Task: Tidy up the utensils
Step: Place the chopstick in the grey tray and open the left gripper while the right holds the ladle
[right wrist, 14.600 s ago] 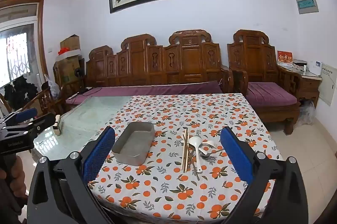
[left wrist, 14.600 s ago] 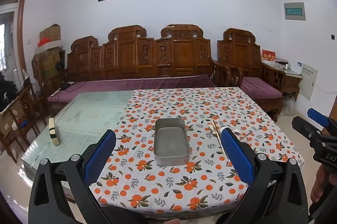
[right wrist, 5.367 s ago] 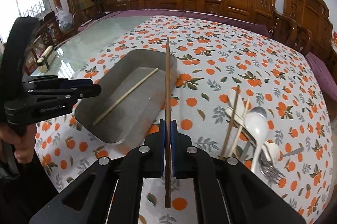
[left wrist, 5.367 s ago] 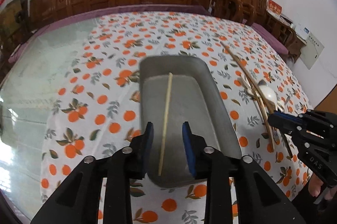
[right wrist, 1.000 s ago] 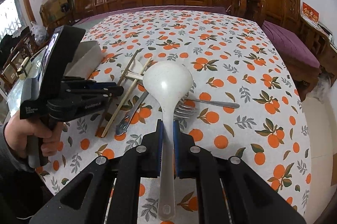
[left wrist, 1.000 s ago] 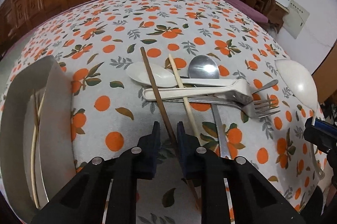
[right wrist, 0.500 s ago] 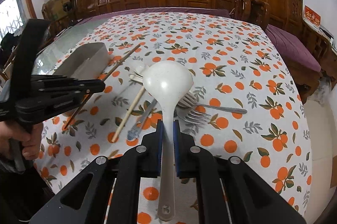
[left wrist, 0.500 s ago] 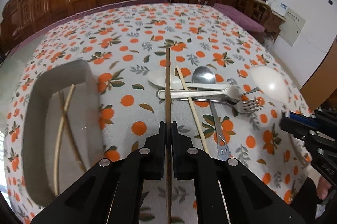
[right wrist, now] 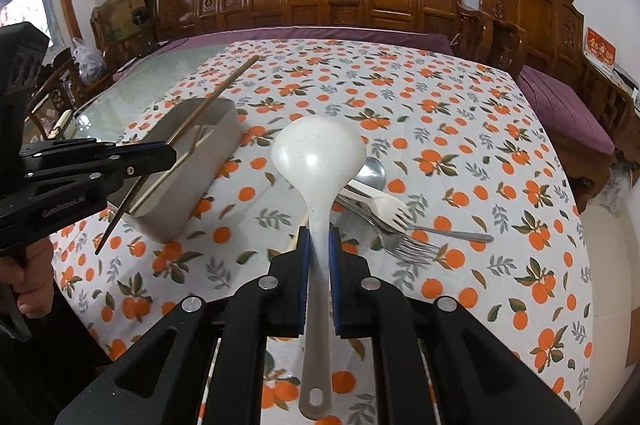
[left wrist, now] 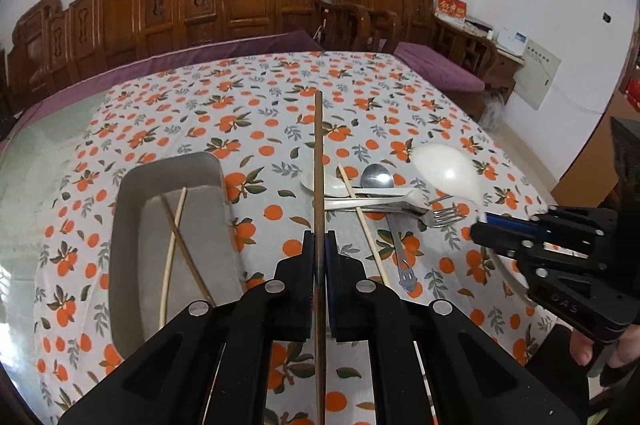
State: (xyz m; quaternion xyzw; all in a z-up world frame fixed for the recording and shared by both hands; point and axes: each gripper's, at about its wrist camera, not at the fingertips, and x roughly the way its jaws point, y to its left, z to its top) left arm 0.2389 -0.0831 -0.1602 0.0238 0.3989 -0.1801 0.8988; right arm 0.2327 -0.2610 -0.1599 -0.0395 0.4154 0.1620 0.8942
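The left gripper has its fingers closed on a dark wooden chopstick, held above the worktop just right of the metal tray. Two chopsticks lie crossed inside the tray. The right gripper has its fingers clamped on the handle of a white ladle, bowl forward, raised over the utensil pile. On the orange-patterned tablecloth, the pile holds a metal spoon, a white spoon, a white plastic fork, a metal fork and a light chopstick.
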